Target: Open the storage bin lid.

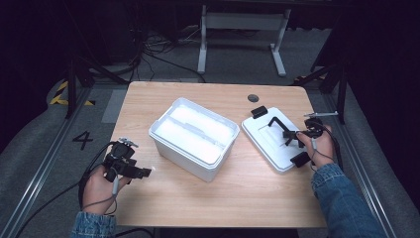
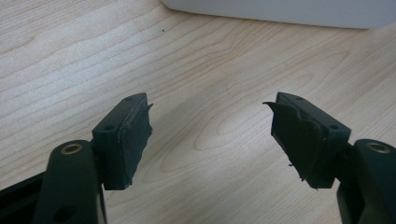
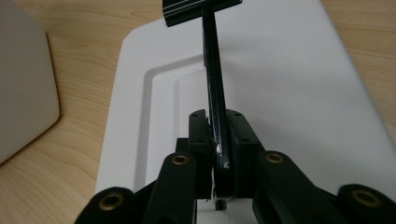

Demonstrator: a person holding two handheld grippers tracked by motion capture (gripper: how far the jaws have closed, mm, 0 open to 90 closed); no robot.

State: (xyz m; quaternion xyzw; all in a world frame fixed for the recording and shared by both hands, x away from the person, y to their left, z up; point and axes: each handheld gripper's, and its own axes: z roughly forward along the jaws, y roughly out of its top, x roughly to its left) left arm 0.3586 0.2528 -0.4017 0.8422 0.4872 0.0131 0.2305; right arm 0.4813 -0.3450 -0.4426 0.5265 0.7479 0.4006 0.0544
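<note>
- Near the right edge of the table [image 1: 247, 198], the white lid [image 1: 270, 139] lay flat on the wood, top face up, just beside the open white bin [image 1: 190, 148] and apart from it.
- A black handle [image 3: 214, 93] stood up from the lid's recessed middle; in the high view it spanned between two black latches [image 1: 258, 111] at the lid's far and near ends.
- The right gripper [image 3: 219, 140] came in from the table's right edge, over the lid's right side, held in the person's right hand [image 1: 322, 144].
- In the right gripper view the handle bar ran straight along the gripper's axis, away from the camera, and passed between the two pads; the jaws were pinching it, nearly pressed together, with the lid's white surface directly beneath.
- The white bin sat at the table's middle, turned at an angle to the edges, its inner tray showing.
- Toward the near left corner the left gripper [image 2: 210, 130] rested low over bare wood, its jaws spread wide with nothing between them; the bin's wall [image 2: 280, 11] lay ahead, well apart from the pads.
</note>
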